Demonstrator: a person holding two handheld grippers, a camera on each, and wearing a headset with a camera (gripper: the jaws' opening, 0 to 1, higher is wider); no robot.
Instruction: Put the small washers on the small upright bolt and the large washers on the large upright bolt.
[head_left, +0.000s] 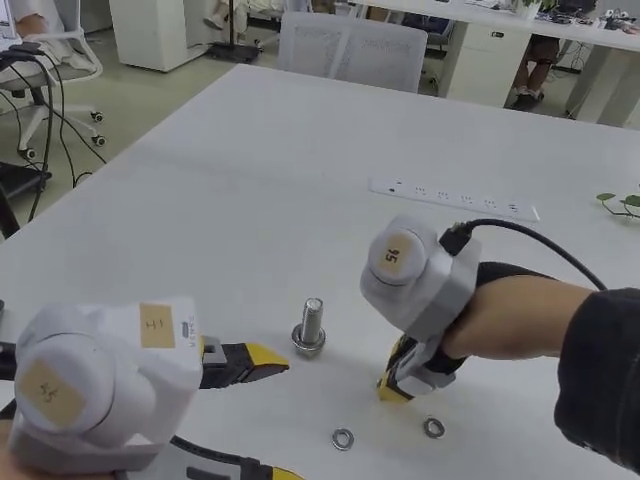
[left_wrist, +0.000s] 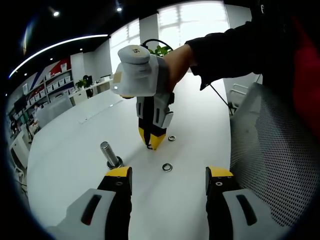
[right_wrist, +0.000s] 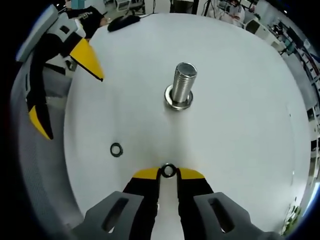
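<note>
"56" sticker atop right tongs

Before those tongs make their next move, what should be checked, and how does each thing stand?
1. Right tongs pinching a washer: ok.
2. Bolt standing upright: ok.
3. Table bare between held washer and bolt: ok.
4. Left tongs open, beside the bolt, not over it: ok.
5. Held washer's size suits this bolt: cannot tell.
</note>
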